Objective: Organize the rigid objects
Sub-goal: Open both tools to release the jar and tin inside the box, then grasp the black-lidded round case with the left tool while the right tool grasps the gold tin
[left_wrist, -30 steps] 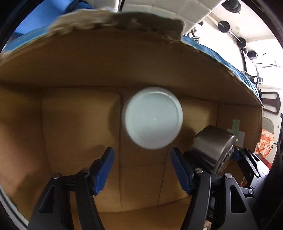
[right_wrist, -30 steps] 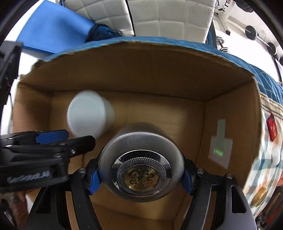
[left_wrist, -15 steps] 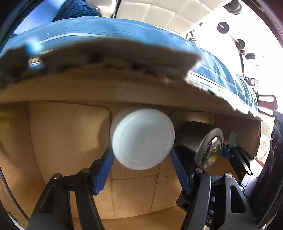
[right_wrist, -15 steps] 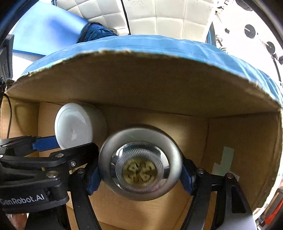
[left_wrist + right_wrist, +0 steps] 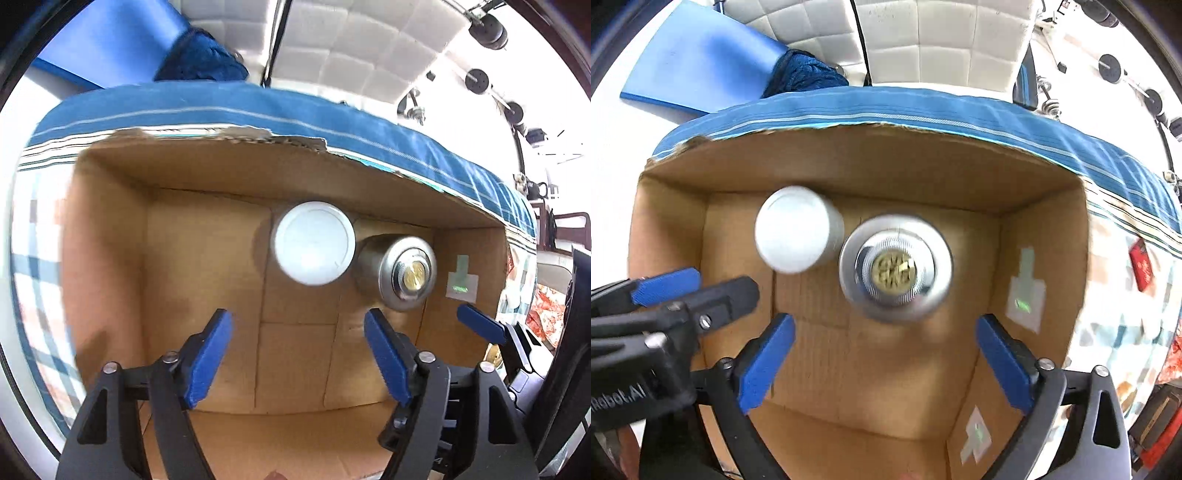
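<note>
A white round container point(image 5: 313, 243) and a silver metal canister with a gold emblem on its top point(image 5: 400, 271) stand side by side on the floor of an open cardboard box point(image 5: 207, 295). Both also show in the right wrist view: the white container point(image 5: 796, 234) to the left of the silver canister point(image 5: 894, 267). My left gripper point(image 5: 297, 356) is open and empty above the box, nearer than the white container. My right gripper point(image 5: 884, 363) is open and empty above the box, nearer than the silver canister. The left gripper's fingers point(image 5: 666, 286) show at the left.
The box's far wall point(image 5: 871, 166) stands against a blue striped cloth point(image 5: 923, 107). A blue pad point(image 5: 701, 62) and a white quilted surface point(image 5: 942, 40) lie beyond. Green-marked tape patches point(image 5: 1025, 299) are on the box's right wall. A patterned cloth point(image 5: 1137, 280) lies to the right.
My right gripper opened and let go of the silver canister, which now stands in the box. Both grippers pulled up and back from the box, away from the two containers.
</note>
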Available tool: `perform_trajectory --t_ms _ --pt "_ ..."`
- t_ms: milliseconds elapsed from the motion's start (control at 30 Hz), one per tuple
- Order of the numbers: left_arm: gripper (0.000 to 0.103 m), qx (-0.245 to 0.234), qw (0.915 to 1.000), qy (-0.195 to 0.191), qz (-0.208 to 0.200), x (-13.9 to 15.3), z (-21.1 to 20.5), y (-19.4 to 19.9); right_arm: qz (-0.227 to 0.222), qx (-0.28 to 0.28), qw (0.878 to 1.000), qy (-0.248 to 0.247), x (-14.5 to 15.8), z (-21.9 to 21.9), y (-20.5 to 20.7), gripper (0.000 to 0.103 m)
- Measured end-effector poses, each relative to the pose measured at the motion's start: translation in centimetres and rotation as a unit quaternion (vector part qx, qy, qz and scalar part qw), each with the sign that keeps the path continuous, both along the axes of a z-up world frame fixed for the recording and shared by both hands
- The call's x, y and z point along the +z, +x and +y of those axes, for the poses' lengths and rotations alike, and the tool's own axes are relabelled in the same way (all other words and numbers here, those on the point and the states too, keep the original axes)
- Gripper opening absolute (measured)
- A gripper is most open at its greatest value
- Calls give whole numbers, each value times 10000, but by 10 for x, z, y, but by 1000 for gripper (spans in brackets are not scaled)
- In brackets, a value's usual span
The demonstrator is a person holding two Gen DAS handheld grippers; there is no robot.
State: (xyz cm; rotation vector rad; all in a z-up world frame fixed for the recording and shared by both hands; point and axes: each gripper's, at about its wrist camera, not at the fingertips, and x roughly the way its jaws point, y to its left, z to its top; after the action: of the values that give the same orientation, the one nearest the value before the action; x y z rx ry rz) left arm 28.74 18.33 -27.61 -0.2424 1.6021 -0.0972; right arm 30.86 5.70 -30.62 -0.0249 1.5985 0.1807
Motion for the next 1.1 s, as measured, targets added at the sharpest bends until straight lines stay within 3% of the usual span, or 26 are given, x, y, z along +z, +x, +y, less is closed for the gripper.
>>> perform_trajectory --t_ms 267,533,900,1100 --pt "75 22 9987 233 -455 41 1 -34 -206 -158 9997 22 38 -12 -47 101" --pt "102 -145 9950 514 -839 66 3 -52 -595 -194 9980 43 68 -14 -84 103" --pt "103 -70 9889 685 -1314 104 1 -86 -983 -232 9948 154 112 -20 -117 103" --pt "103 -185 9854 690 -1542 124 -31 -105 -1026 -389 9931 413 128 -48 -136 103"
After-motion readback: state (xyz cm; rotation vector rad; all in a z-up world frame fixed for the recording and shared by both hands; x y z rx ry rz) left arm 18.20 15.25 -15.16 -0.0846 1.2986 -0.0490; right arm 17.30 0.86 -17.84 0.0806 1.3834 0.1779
